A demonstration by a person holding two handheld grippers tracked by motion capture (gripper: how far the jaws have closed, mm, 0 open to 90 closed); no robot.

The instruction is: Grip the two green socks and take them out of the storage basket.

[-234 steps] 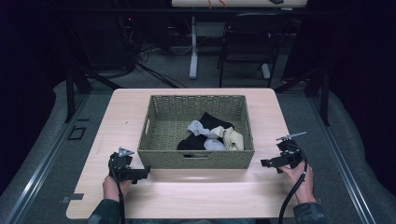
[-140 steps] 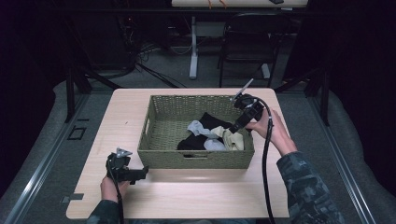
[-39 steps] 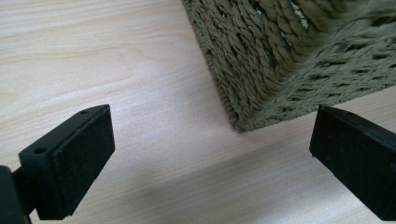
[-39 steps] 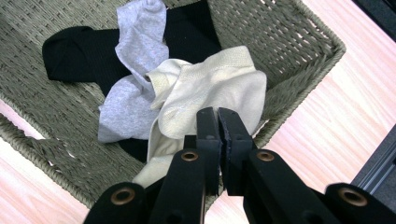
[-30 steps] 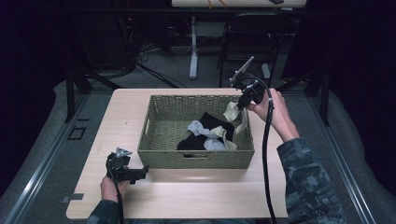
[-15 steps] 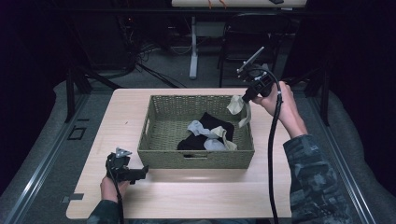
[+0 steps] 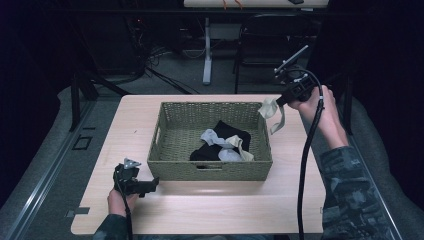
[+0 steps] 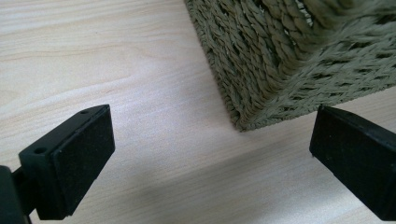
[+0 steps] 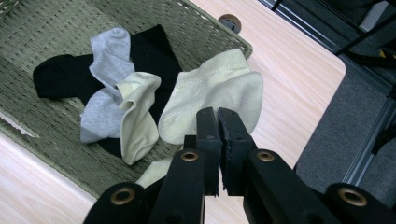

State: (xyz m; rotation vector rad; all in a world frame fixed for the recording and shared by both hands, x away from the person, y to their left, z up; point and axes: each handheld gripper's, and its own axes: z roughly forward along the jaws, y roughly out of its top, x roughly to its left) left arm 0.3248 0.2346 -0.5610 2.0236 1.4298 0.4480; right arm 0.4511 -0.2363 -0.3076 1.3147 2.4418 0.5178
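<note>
We see the right hand (image 7: 320, 102) raised above the far right corner of the woven basket (image 7: 210, 170), its forearm stretched forward from the lower right in a camouflage sleeve. It carries the right gripper (image 7: 281, 102) tilted down and toward the basket, with the black cable looping from it down along the arm. The jaws of this gripper are pressed together on a cream sock (image 7: 271, 111), pinching it at its upper edge.

The sock hangs free in the air, just outside and above the basket's right rim, clear of the desk (image 7: 210, 215). In the right gripper view the cream sock (image 9: 215, 100) is a pale yellow-white ankle sock, ribbed at the cuff, spread flat and broad in front of the closed jaws, with one fold drooping lower.

Below it, inside the basket, we see the remaining pile: a black sock (image 9: 56, 77), a grey sock (image 9: 109, 56) crumpled across it, and a second cream sock (image 9: 137, 114) lying folded on top.

The left hand (image 7: 120, 200) rests low on the near left part of the desk, holding the left gripper (image 7: 150, 186) level and pointed at the basket's near left corner. Its jaws stand wide apart with nothing between them but bare desk and the basket corner (image 8: 280, 70).
</note>
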